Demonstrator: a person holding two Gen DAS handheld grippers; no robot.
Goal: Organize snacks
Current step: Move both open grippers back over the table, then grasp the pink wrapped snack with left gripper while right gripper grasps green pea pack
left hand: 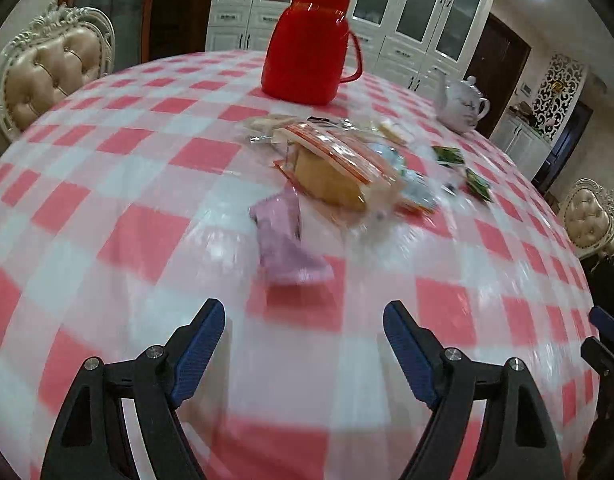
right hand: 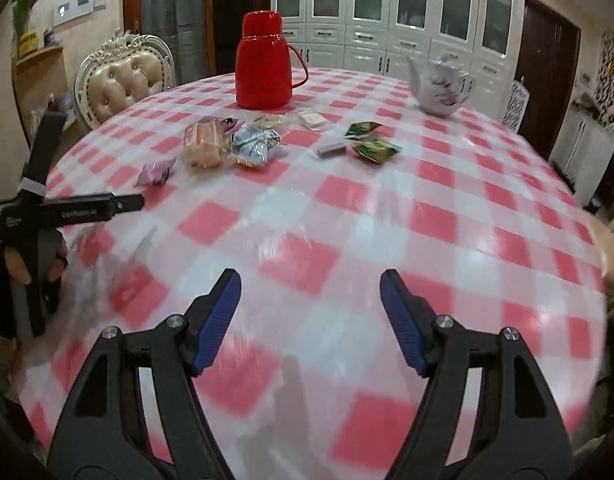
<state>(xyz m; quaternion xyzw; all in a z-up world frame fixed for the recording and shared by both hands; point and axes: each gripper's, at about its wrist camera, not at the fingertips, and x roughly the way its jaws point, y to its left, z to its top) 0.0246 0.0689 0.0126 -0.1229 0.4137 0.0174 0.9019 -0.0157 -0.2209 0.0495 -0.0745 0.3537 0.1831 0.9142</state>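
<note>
Left wrist view: the table (left hand: 107, 184) is being looked down on, close to the snack pile (left hand: 339, 172) at frame centre.
Right wrist view: the snack pile (right hand: 243, 144) is being viewed from farther back, upper centre.
Shared: the red flask (left hand: 311, 40), the teapot (left hand: 463, 104).

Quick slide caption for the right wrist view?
Open right tongs hover above checked tablecloth, scattered snacks ahead.

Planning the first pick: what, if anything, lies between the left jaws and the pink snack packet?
Nothing visible. Only bare checked tablecloth lies between the open left gripper and the pink snack packet; the other snacks sit beyond it.
</note>
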